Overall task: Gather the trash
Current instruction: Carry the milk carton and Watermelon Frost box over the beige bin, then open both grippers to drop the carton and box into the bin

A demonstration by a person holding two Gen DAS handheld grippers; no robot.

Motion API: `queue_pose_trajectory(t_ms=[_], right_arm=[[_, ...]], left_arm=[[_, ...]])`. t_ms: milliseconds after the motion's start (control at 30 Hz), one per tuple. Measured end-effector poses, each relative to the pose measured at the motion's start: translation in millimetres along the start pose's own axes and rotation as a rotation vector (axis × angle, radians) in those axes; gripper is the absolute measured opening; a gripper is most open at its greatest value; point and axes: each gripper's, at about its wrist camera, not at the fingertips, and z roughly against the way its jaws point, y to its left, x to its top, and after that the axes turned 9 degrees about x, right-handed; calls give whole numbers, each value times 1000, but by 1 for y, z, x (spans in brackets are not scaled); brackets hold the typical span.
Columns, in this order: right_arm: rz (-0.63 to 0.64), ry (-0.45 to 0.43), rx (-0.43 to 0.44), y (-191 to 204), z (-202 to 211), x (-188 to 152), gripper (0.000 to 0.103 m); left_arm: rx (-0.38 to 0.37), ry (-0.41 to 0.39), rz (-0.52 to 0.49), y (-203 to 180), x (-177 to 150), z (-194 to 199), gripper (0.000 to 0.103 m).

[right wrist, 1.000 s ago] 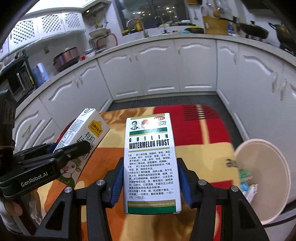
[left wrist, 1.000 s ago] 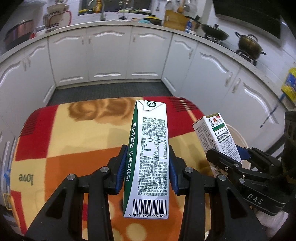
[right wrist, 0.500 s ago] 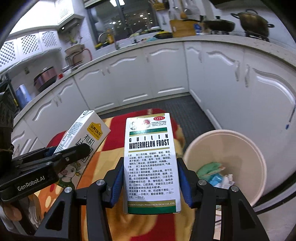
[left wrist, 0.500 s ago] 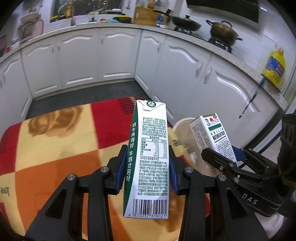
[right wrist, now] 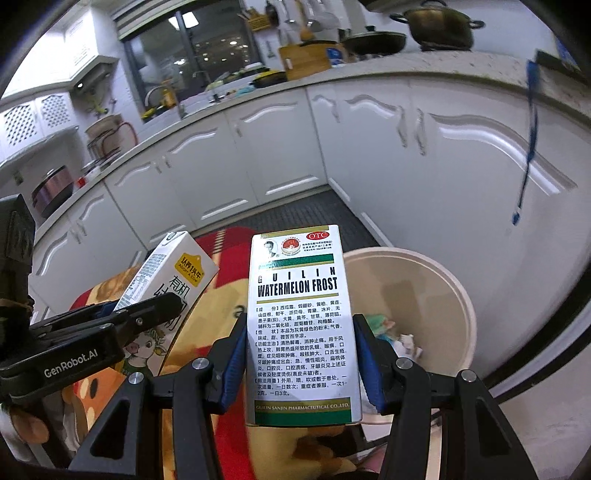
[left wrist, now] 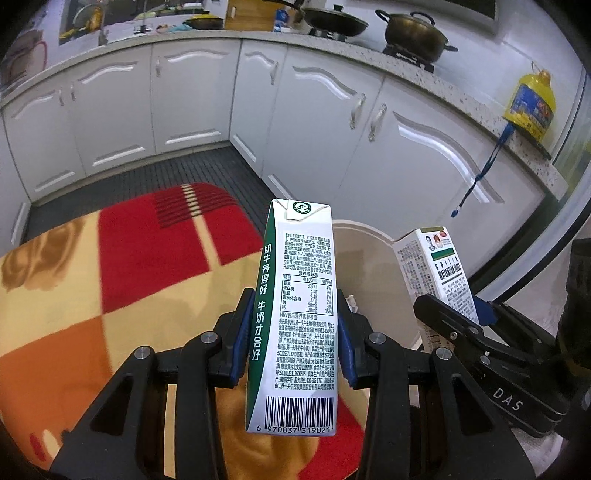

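My left gripper (left wrist: 291,332) is shut on a white and green milk carton (left wrist: 295,310), held upright above the table's right end. My right gripper (right wrist: 301,365) is shut on a white medicine box (right wrist: 301,317) marked "Watermelon Frost". The box also shows in the left wrist view (left wrist: 439,273), and the carton in the right wrist view (right wrist: 166,288). A cream trash bin (right wrist: 436,288) stands on the floor just past the table edge, with crumpled trash inside. The bin rim (left wrist: 365,236) peeks out behind the carton. Both items are near the bin, right box closest.
A red, orange and yellow patterned cloth (left wrist: 110,280) covers the table. White kitchen cabinets (left wrist: 332,122) curve around behind. Pots sit on the counter (left wrist: 413,33), and a yellow oil bottle (left wrist: 532,103) stands at the right. Dark floor mat (left wrist: 147,177) lies between table and cabinets.
Both grippers, still holding their items, have swung to the right across the table toward the trash bin. The bin is now larger and closer in both views.
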Motion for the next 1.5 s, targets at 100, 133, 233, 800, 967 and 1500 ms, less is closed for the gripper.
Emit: queue_pose_trajectory(t_ms=[100,133,233,800,967,1500], right_arm=[[-23,4,-13,-13,-2,-1,52],[-29,6,-16,-17,-3,0,52],[-52,13,-26,-31,-7,-1,52],[-129,57,-65,-75,-33,-4,52],[-138,69,-71,-82,-42,1,52],[-150,108,-98,-91,-67,4,57]], left_arm=[[-3,13,-14,-10,3,-10,37],[-5,18,-18,-14,5,-15,37],[-7,27,-29,-20,8,-24,37],[-38,75,-49,-46,17,-67,37],[-45,89,-47,-48,17,-76,38],[-58,103,7,-37,20,-89,62]])
